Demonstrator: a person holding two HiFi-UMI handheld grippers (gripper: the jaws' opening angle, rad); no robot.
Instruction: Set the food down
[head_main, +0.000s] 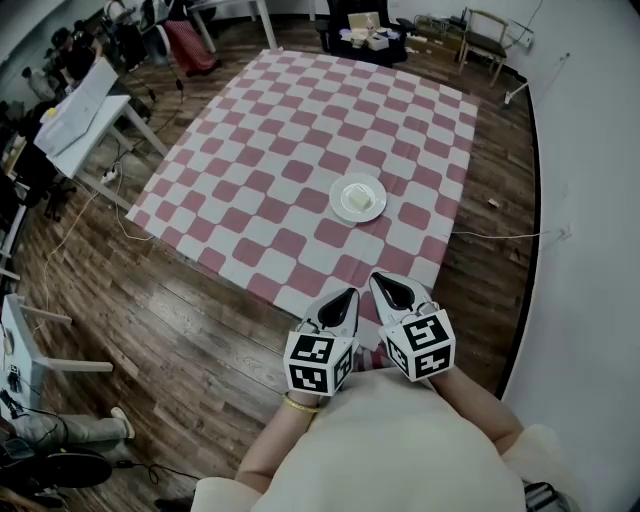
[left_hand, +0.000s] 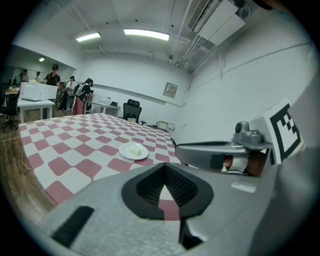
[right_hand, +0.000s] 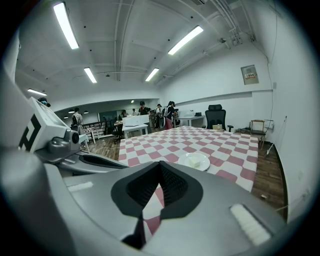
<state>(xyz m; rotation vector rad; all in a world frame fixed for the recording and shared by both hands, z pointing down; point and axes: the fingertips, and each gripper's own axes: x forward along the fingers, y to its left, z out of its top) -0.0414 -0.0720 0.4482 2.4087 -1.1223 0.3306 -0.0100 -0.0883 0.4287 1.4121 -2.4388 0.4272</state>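
A pale block of food (head_main: 359, 199) lies on a white plate (head_main: 337, 200) on the red-and-white checked cloth (head_main: 300, 130) spread over the floor. Both grippers hover side by side over the cloth's near edge, well short of the plate. The left gripper (head_main: 348, 296) is shut with nothing between its pads. The right gripper (head_main: 384, 282) is shut and empty too. From the left gripper (left_hand: 165, 172), plate (left_hand: 125, 152) and food (left_hand: 133, 149) lie ahead, with the right gripper (left_hand: 225, 152) alongside. Past the right gripper (right_hand: 160, 170), the plate (right_hand: 187, 163) and food (right_hand: 196, 161) show slightly right.
Wooden floor (head_main: 180, 330) surrounds the cloth. White tables (head_main: 85, 105) stand at the left, a black chair with boxes (head_main: 360, 30) at the far end. A thin cable (head_main: 500, 235) runs toward the white wall at the right. People (left_hand: 75, 95) stand far off.
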